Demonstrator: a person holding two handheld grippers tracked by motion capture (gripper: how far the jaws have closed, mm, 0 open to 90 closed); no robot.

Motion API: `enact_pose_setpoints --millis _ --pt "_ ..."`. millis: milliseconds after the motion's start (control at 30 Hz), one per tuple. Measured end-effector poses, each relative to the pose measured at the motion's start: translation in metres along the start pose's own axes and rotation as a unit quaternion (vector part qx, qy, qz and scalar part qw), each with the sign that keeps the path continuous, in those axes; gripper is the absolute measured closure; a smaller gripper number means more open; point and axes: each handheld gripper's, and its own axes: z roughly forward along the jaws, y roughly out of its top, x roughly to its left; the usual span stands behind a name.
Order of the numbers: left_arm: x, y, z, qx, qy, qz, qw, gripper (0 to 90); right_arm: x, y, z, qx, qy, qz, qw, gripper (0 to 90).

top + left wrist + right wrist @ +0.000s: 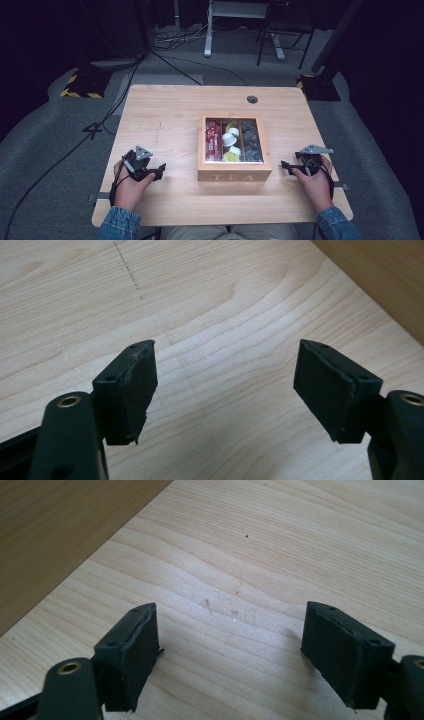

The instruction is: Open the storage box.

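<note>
High view shows a wooden tea box (234, 174) standing on the table (165, 115) a little toward the person's side of its middle, between the two grippers and touching neither. Its front wall, lettered TEA, faces the person, and its long axis runs away from the person toward the far edge. Through the clear lid three compartments run front to back: red sachets (213, 141) on the left, white and yellow pods (231, 141) in the middle, dark packets (251, 141) on the right. Left gripper (161, 170) lies low over the table near the box's left wall, its fingers aimed at that wall, the left hand (131, 186) wrapped round the grip with the forearm coming in from the near edge. Right gripper (284, 166) mirrors it near the right wall, the right hand (315, 184) behind it. Left gripper view has its fingers (131, 390) spread wide with nothing but bare table between them; the box's wall (390, 280) crosses the upper right corner, ahead and apart. Right gripper view has its fingers (131, 652) likewise wide over bare wood, the box's wall (60, 535) across the upper left corner, clear of the tips.
</note>
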Motion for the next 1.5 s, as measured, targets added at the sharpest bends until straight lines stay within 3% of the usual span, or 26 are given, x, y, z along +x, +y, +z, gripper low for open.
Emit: enact_pose_setpoints --millis 367,667,767,833,1000,1300,1500 --pt "-0.013 0.016 -0.022 -0.02 -0.02 0.009 0.9996 29.0 0.0 0.0 0.0 0.0 0.0 0.0 1.0 22.9" --pt "-0.038 0.029 -0.034 -0.032 -0.043 0.04 0.9978 29.5 0.0 0.0 0.0 0.0 0.0 0.0 1.0 22.9" --pt "-0.052 0.035 -0.038 -0.04 -0.061 0.059 0.9956 29.5 0.0 0.0 0.0 0.0 0.0 0.0 1.0 22.9" --pt "-0.054 0.036 -0.038 -0.042 -0.065 0.066 0.9949 29.5 0.0 0.0 0.0 0.0 0.0 0.0 1.0 22.9" --pt "-0.076 0.042 -0.039 -0.052 -0.099 0.087 0.9899 29.4 0.0 0.0 0.0 0.0 0.0 0.0 1.0 22.9" --pt "-0.098 0.04 -0.024 -0.063 -0.143 0.082 0.9843 29.5 0.0 0.0 0.0 0.0 0.0 0.0 1.0 22.9" --pt "-0.108 0.034 -0.01 -0.064 -0.161 0.068 0.9826 29.5 0.0 0.0 0.0 0.0 0.0 0.0 1.0 22.9"
